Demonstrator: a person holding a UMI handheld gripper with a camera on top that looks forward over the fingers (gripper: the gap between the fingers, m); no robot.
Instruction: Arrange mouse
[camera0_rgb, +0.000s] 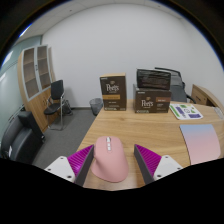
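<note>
Pink mouse (108, 160) sat clamped between the tongs (112, 163), both magenta pads (77, 161) pressing its sides above the wooden table (150, 132), so pickup looked done and placing remained, with two Peet's coffee boxes (114, 94) well beyond.

table (125, 128) ahead: bare | far edge: two boxes (114, 95), papers (186, 111) block
</note>
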